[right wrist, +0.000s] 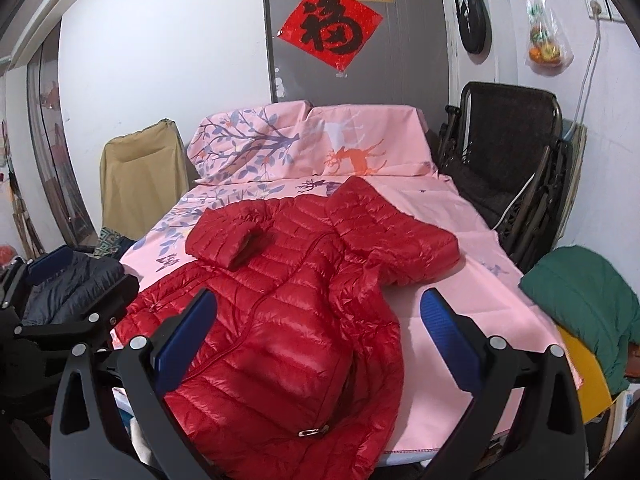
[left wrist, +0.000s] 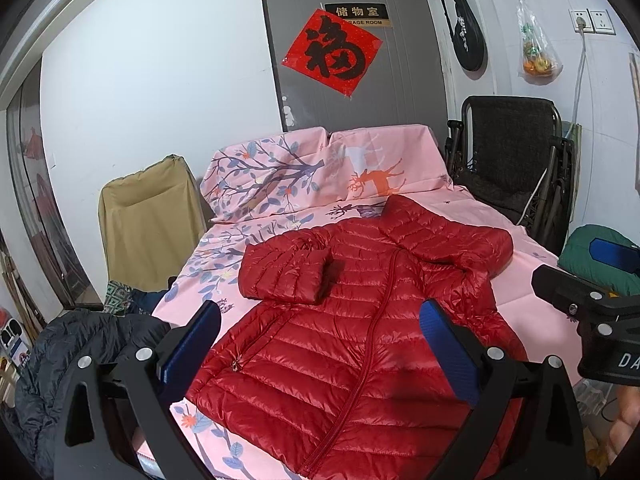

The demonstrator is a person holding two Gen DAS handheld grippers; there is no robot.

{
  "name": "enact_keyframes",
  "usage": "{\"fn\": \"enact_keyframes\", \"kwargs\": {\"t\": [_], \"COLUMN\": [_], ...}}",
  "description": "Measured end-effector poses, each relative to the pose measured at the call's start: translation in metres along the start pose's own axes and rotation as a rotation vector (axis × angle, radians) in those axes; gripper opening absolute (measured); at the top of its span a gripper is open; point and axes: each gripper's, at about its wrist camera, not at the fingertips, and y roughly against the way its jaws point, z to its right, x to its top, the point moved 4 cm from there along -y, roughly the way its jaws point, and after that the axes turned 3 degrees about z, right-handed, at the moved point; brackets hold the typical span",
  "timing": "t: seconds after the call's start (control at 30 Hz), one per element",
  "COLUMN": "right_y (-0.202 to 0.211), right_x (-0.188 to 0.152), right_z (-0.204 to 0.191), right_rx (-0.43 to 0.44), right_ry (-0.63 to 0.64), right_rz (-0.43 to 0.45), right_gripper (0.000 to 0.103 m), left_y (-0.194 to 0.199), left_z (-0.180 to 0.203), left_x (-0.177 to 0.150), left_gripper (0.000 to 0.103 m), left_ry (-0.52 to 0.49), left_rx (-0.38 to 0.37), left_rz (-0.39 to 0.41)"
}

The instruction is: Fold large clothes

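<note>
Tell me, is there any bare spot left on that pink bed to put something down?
Yes: the pink sheet right of the red jacket, bordered by the green bundle and the bed's near edge. A narrower strip lies between the jacket's hood and the pillows. The left side is crowded by the folded sleeve and dark jacket.

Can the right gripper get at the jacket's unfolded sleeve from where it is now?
Probably yes. The right gripper is open above the red jacket, and the unfolded sleeve lies flat on the pink sheet ahead with nothing covering it.
</note>
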Motion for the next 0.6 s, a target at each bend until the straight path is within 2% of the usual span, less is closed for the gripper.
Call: {"fn": "enact_keyframes", "kwargs": {"t": [0.6], "right_y": [0.0041], "right_x": [0.0008], "right_z": [-0.0002], "right_rx": [-0.006], "right_ry": [-0.003], "right_rz": [0.002], "right_gripper": [0.099], "left_y": [-0.0023], "left_z": [-0.0002], "left_x": [-0.0024], "left_gripper": [0.1], "left_ry": [-0.004], "left_rx": [0.0], "left_rz": [-0.007]}}
